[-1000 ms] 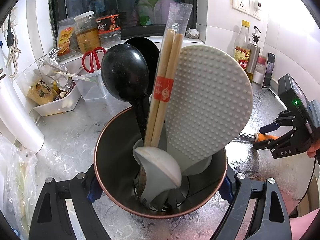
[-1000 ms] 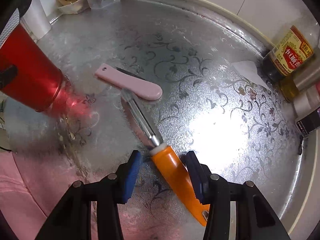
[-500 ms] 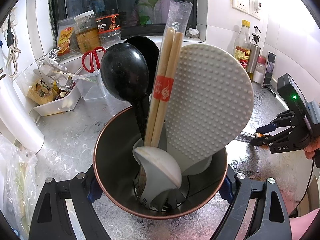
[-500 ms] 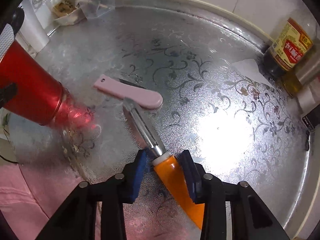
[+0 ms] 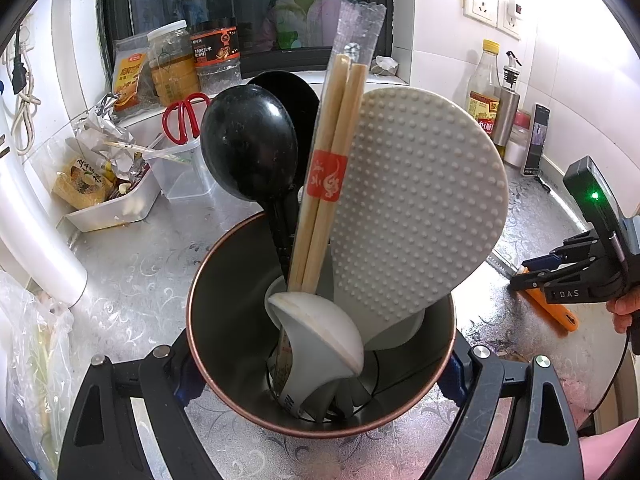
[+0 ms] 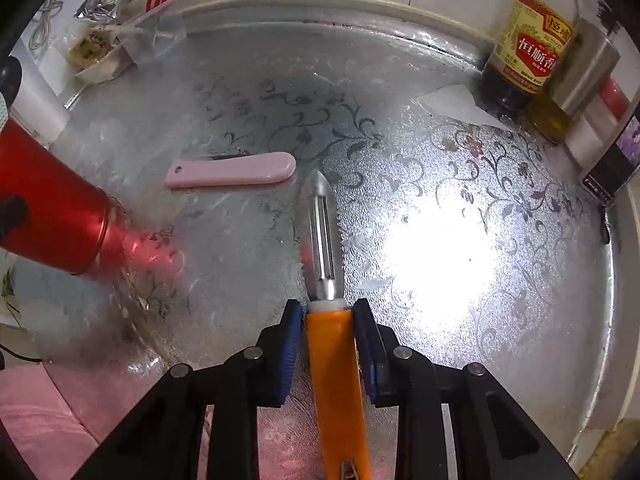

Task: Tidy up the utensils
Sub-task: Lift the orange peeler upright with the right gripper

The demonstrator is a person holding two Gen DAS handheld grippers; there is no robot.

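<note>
Overhead light threw a blown-out white glare across the shiny bench [image 6: 440,248], while fisheye curvature bent and darkened every corner.

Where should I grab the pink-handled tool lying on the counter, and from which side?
Grip the pink handle near its middle, from above, fingers across its narrow width. It lies flat on the counter with bare space on both long sides.

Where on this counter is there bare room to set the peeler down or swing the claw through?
Bare counter lies right of the orange peeler, up to the vinegar bottle corner, and behind the pink handle toward the wall. It is crowded left by the red holder and in the far-left corner by the food tray.
</note>
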